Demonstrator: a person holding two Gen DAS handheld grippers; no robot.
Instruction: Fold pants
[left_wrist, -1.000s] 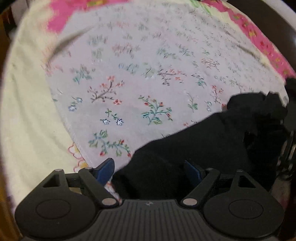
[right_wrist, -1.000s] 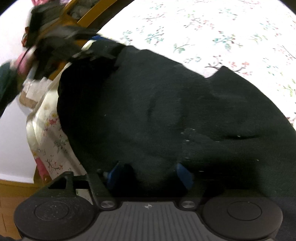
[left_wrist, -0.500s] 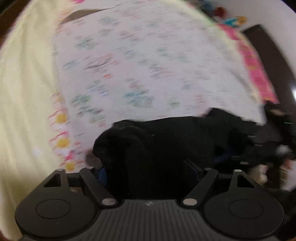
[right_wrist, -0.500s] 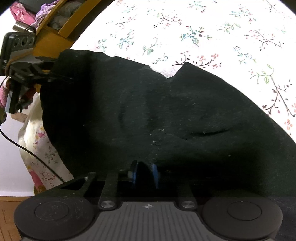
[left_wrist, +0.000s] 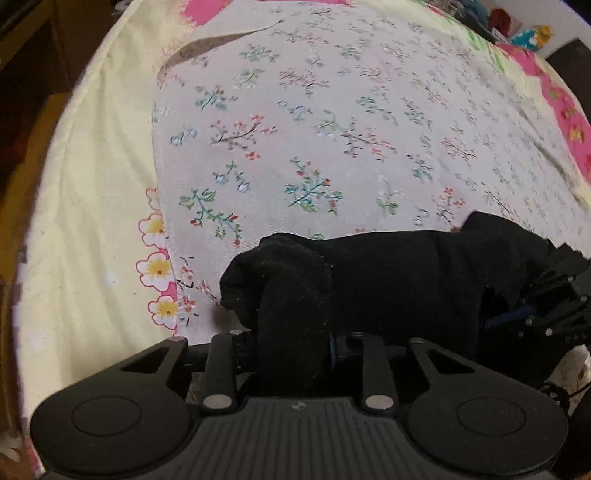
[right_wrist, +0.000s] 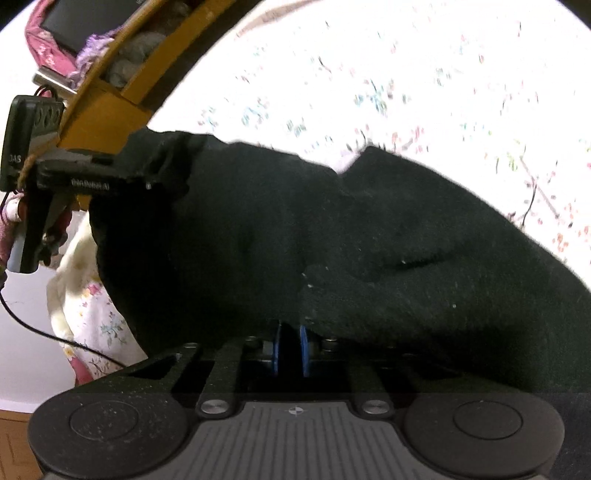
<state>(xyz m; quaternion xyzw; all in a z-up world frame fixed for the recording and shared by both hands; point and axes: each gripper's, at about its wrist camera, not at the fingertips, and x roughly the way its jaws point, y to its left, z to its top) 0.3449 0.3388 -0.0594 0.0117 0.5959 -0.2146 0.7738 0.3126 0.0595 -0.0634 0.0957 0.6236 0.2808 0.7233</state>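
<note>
Right now the black pants (left_wrist: 406, 280) hang bunched between the two grippers, lifted at one edge above the bed and sagging in a dark band across the near side of the floral sheet (left_wrist: 332, 129).

The left gripper (left_wrist: 295, 343) has a thick roll of the black cloth standing up between its fingers, and its jaws are closing on that roll; the fabric fills the gap from one side to the other, so the cloth is caught there. From the right wrist view the same gripper shows at the far left, its dark body (right_wrist: 74, 181) meeting the corner of the pants.

The right gripper (right_wrist: 290, 347) has its two blue pads (right_wrist: 276, 347) drawn together with only a sliver between them. The edge of the pants (right_wrist: 332, 240) drapes right over their tips, so it looks clamped on the hem, though the fold hides the exact bite.

Beyond the pants the sheet lies flat, with small sprigs of flowers printed on it. A pale yellow blanket (left_wrist: 92, 221) with a pink flower border lies along its left side. A wooden shelf (right_wrist: 110, 85) stands past the corner of the bed.
</note>
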